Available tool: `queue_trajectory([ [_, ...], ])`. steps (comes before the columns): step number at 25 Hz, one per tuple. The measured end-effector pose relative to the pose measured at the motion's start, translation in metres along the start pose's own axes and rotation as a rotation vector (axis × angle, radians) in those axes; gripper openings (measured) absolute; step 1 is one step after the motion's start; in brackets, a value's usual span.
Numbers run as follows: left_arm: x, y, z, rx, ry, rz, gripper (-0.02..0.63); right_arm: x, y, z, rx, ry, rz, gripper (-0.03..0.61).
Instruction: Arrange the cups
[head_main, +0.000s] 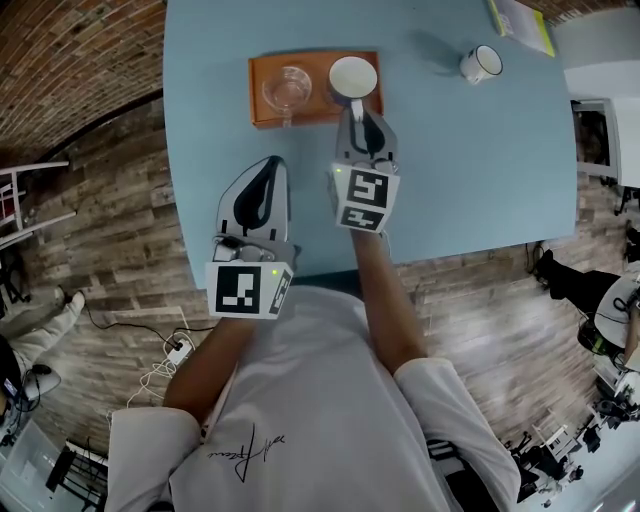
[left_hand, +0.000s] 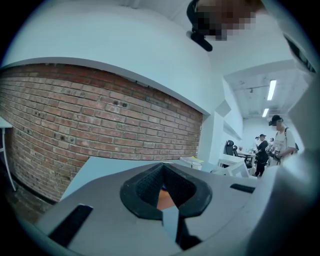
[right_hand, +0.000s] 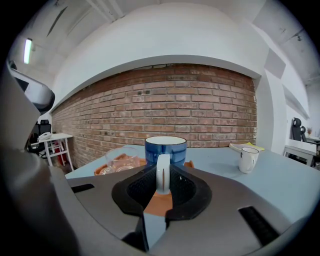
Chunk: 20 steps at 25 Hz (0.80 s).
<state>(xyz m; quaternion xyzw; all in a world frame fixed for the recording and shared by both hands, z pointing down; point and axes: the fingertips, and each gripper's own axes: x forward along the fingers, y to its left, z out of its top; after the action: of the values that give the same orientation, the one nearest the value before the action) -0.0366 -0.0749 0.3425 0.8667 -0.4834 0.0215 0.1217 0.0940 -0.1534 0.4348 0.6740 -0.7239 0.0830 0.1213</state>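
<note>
An orange tray (head_main: 262, 112) lies at the far side of the blue table (head_main: 470, 170). A clear glass cup (head_main: 287, 88) stands in the tray's left half. A blue mug (head_main: 353, 77) with a white inside is over the right half. My right gripper (head_main: 357, 108) is shut on the mug's white handle (right_hand: 163, 172), with the mug body (right_hand: 166, 147) just beyond the jaws. Whether its base rests on the tray is hidden. My left gripper (head_main: 272, 165) is shut and empty, nearer the front edge and left of the right one. A white mug (head_main: 480, 64) stands apart at the far right.
A yellow-edged booklet (head_main: 520, 22) lies at the table's far right corner. A brick wall runs behind the table. People and white desks (left_hand: 270, 145) are off to the right in the left gripper view. Cables lie on the wooden floor (head_main: 165, 360).
</note>
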Motion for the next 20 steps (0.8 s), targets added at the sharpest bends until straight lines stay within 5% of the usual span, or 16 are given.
queue_trajectory([
  [20,-0.0015,0.0080,-0.0039,-0.002,0.008,0.006,0.009,-0.0023,0.0022,-0.0086,0.030,-0.026,-0.040,0.066],
])
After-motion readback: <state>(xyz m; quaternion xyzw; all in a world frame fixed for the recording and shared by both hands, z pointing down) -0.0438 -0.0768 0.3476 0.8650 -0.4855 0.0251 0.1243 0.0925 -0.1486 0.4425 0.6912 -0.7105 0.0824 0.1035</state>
